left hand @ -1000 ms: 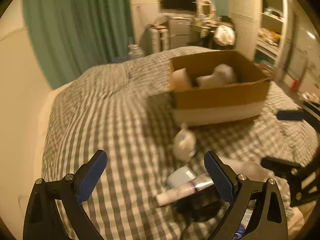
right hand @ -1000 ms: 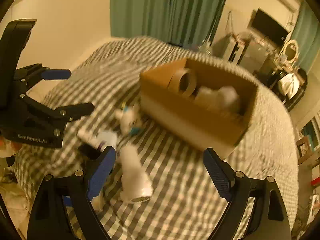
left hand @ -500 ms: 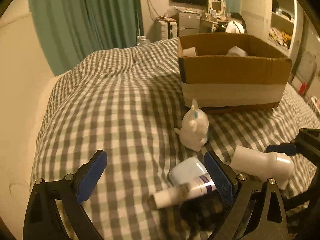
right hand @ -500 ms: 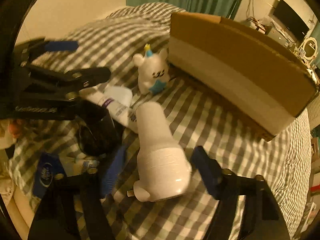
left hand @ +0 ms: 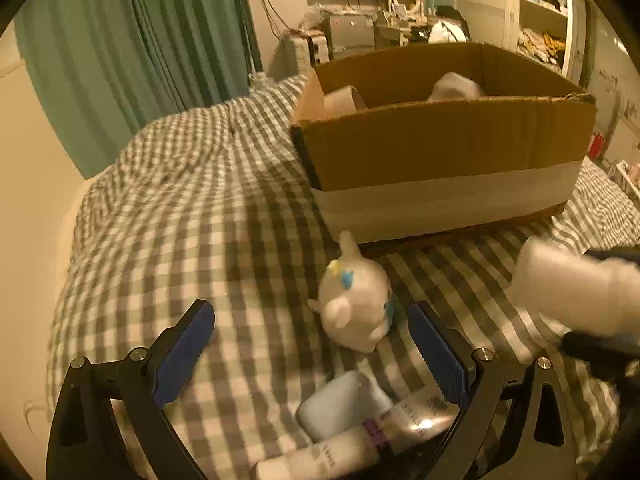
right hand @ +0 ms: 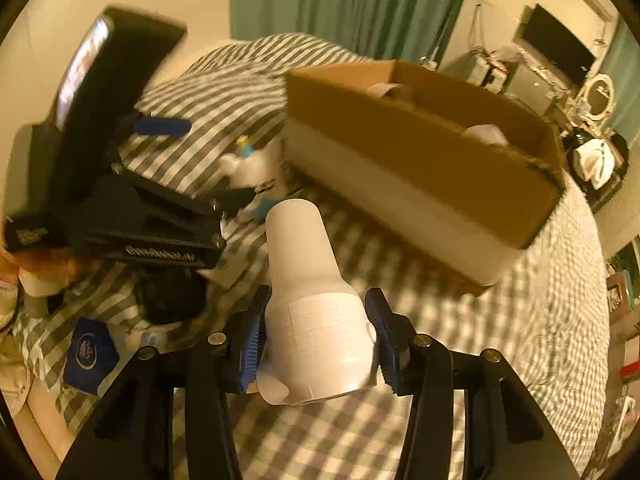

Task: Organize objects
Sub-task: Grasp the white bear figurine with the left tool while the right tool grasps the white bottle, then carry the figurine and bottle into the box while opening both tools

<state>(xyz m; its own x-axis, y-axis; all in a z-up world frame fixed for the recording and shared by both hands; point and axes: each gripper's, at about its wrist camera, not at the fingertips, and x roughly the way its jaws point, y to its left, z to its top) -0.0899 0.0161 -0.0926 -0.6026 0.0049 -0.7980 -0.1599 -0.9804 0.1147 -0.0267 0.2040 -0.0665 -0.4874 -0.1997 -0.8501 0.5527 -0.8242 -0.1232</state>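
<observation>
My right gripper (right hand: pixel 316 336) is shut on a white plastic bottle (right hand: pixel 312 300) and holds it above the checked bedcover; the bottle also shows blurred at the right of the left wrist view (left hand: pixel 576 292). My left gripper (left hand: pixel 312 344) is open and empty, just above a white plush unicorn toy (left hand: pixel 354 312) that lies between its fingers. A white tube with a purple band (left hand: pixel 360 440) and a pale blue pouch (left hand: pixel 340 404) lie below it. An open cardboard box (left hand: pixel 440 148) holding a tape roll and white items stands behind.
A black round object (right hand: pixel 168 296) and a blue packet (right hand: pixel 90 354) lie at the bed's near edge. Green curtains (left hand: pixel 132 48) hang behind the bed. A dresser and shelves stand at the far right. The left gripper (right hand: pixel 120 184) fills the left of the right wrist view.
My right gripper has shut on the white bottle and lifted it off the bed. My left gripper has moved forward, closer to the unicorn toy and the box.
</observation>
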